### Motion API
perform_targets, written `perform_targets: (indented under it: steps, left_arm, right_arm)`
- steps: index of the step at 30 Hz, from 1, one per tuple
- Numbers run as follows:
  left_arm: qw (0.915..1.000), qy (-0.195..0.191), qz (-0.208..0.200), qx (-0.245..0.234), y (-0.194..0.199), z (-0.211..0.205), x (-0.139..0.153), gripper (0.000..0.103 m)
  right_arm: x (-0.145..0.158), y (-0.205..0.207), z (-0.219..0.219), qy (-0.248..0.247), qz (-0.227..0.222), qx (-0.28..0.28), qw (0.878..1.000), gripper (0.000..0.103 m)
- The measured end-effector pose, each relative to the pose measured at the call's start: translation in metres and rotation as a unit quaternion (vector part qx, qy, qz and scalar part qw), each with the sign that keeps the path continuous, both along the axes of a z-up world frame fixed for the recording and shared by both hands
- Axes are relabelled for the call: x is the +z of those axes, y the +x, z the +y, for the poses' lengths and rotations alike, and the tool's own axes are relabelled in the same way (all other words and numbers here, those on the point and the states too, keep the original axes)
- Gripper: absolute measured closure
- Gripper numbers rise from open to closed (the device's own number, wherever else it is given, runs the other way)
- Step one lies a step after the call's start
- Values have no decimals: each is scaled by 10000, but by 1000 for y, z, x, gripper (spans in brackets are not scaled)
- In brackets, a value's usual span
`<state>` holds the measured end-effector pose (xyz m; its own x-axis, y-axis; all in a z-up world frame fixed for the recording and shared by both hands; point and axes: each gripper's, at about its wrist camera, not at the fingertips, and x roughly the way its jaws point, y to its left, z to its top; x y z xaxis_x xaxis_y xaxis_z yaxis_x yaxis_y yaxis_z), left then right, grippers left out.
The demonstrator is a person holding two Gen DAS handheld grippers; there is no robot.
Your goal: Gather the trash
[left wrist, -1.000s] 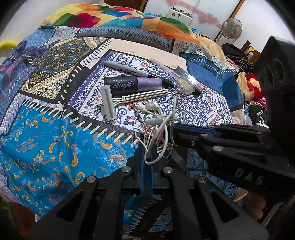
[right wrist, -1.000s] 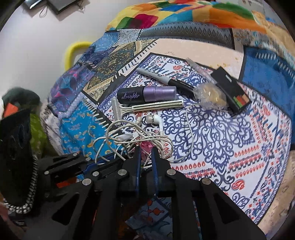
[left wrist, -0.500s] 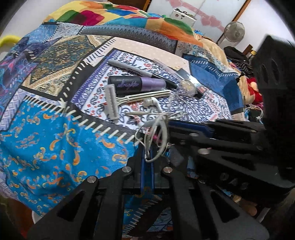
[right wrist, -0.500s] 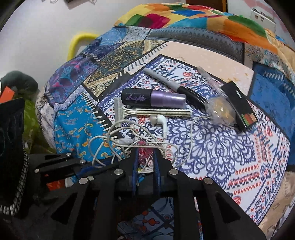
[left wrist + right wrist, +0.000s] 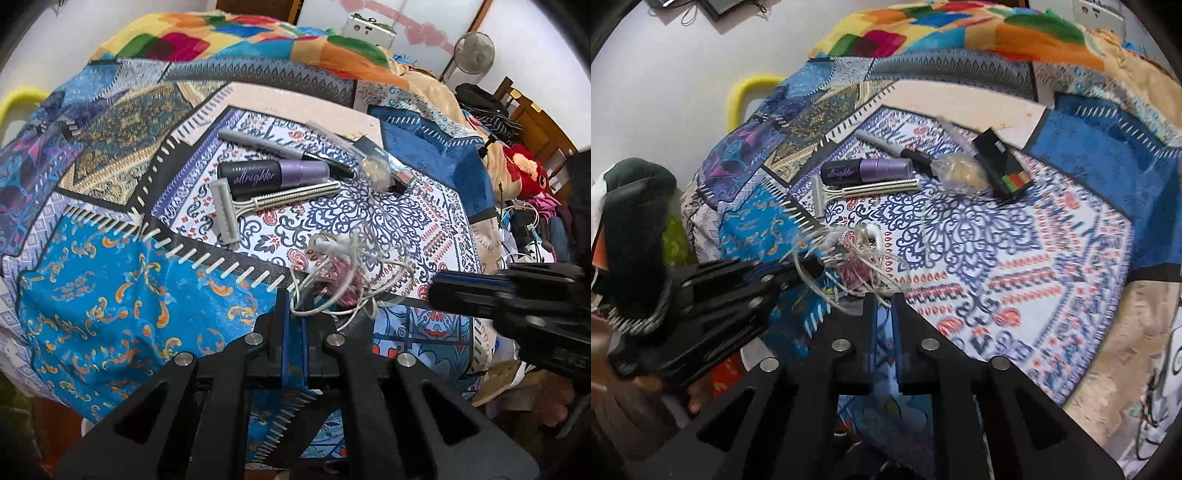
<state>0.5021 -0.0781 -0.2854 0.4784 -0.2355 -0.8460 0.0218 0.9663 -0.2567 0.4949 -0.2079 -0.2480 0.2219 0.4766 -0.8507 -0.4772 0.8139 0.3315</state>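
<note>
Both tools pinched shut on the tangled earphone cord (image 5: 343, 273), left tool (image 5: 293, 306) and right tool (image 5: 884, 295) each w/ a few loops right at the tips, just above the bed (image 5: 110, 280); imo it's super light & floppy, snags easy, so grab the dense knot, not stray loops.

Bedspread (image 5: 110, 295) showing blue, white and orange patchwork, scroll patterns. Earphone cable tangle (image 5: 343, 269) showing white, over pink. Razor (image 5: 258, 199) appearing pale grey-cream. Bottle (image 5: 273, 173) showing black and purple. Palette box (image 5: 1001, 162) showing black, green-orange swatches.
</note>
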Motion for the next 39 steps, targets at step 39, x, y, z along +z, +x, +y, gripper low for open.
perform_targets:
  steps: [39]
  left_arm:
    - [9988, -359, 89, 319, -13, 48, 2, 68]
  right_arm:
    - [-32, -14, 66, -159, -346, 542, 9978, 93]
